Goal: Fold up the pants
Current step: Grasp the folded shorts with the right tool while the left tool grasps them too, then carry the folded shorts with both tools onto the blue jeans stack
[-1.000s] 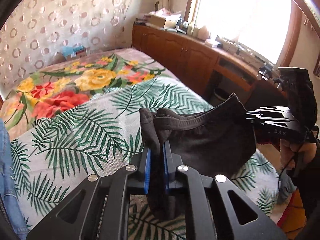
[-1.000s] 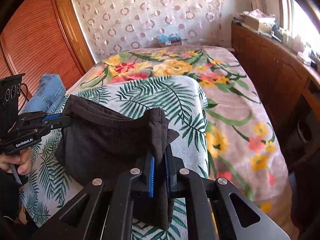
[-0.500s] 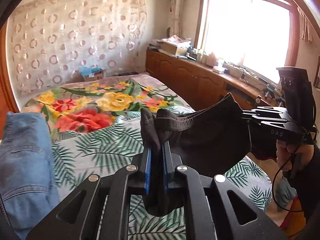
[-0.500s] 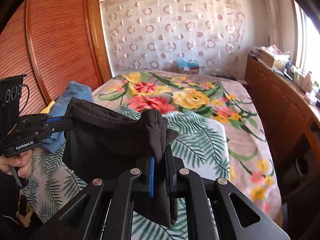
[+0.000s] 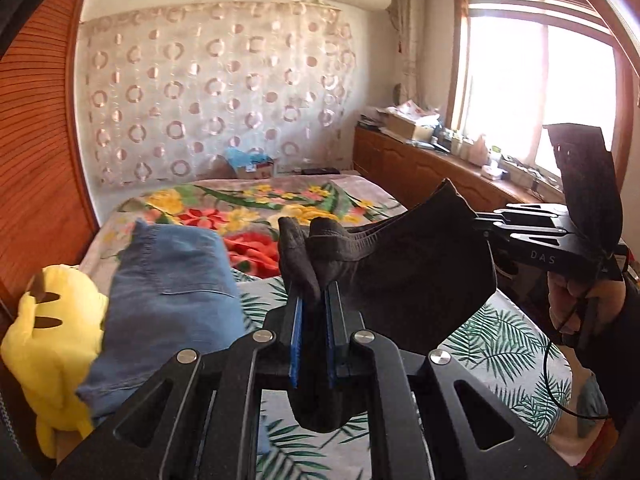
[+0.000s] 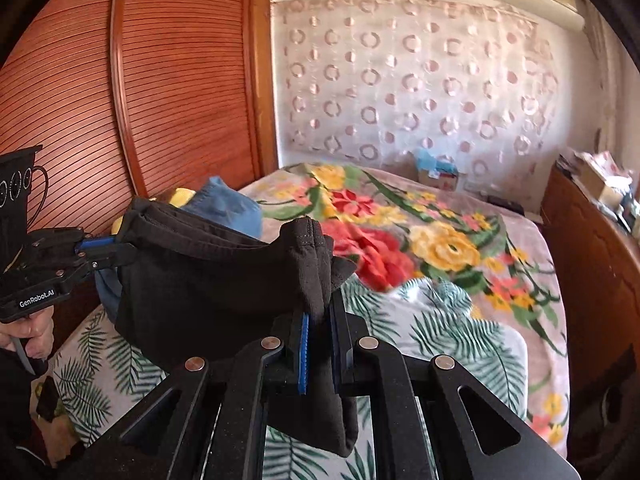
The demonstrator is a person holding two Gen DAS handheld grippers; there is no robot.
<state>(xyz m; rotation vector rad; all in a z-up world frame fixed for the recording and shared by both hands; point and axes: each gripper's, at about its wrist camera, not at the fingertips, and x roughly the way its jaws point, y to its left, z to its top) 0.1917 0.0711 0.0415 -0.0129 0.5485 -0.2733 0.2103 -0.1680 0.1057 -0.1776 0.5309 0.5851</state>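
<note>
The black pants (image 5: 416,276) hang folded in the air above the bed, held by the waistband between both grippers. My left gripper (image 5: 313,300) is shut on one end of the waistband; it also shows at the left of the right wrist view (image 6: 120,249). My right gripper (image 6: 320,312) is shut on the other end; it shows at the right of the left wrist view (image 5: 480,224). The pants (image 6: 208,280) sag between them, and their lower part is hidden behind the gripper bodies.
The bed has a palm-leaf sheet (image 5: 508,344) and a floral blanket (image 6: 432,240). Blue jeans (image 5: 172,292) and a yellow plush toy (image 5: 44,340) lie at its left edge by the wooden wardrobe (image 6: 120,100). A wooden cabinet (image 5: 420,168) runs under the window on the right.
Both grippers have risen and tilted up with the pants, lifting them higher off the bed. The views now take in the wall, the jeans and the yellow toy.
</note>
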